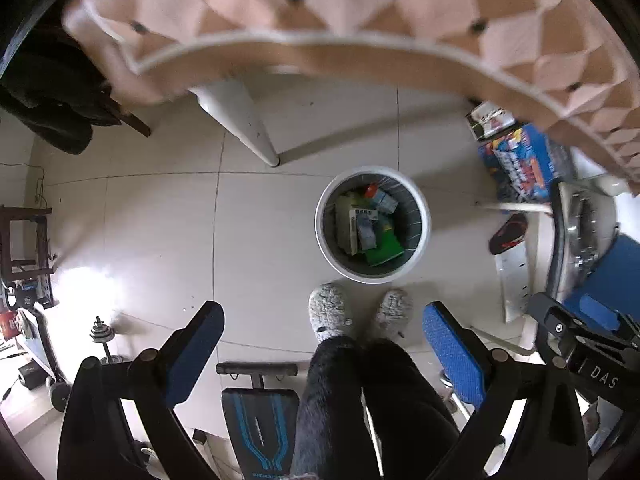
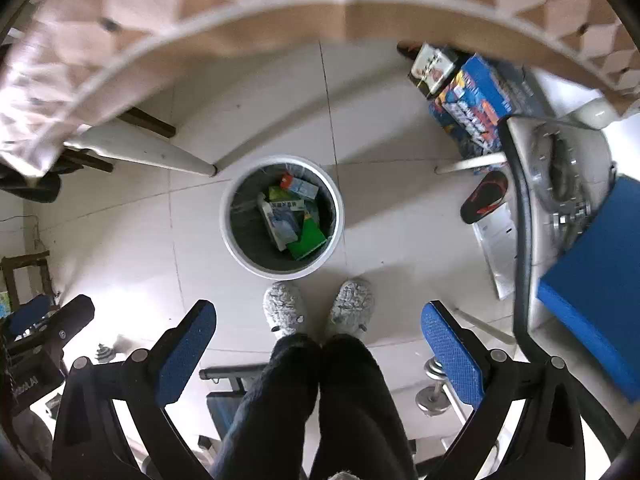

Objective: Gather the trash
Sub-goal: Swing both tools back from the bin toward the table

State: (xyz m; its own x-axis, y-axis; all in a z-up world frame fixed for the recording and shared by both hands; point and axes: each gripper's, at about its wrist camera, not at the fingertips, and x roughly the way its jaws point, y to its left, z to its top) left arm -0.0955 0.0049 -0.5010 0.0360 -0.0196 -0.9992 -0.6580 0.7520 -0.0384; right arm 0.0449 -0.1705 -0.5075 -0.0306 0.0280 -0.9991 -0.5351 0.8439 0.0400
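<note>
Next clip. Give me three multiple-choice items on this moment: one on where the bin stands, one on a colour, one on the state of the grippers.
1. Where is the waste bin?
A. on the table
B. on the floor just ahead of the person's slippers
C. on the weight bench

2. What colour are the pads on the fingers?
A. red
B. yellow
C. blue

3. What state are the left gripper and right gripper in?
A. both open and empty
B. both shut on trash
C. one holds a box

Key: 1 B, the bin sits on the tiles by the toes. 2 C, blue pads show in both views. 3 A, the fingers stand wide apart with only floor and legs between them.
</note>
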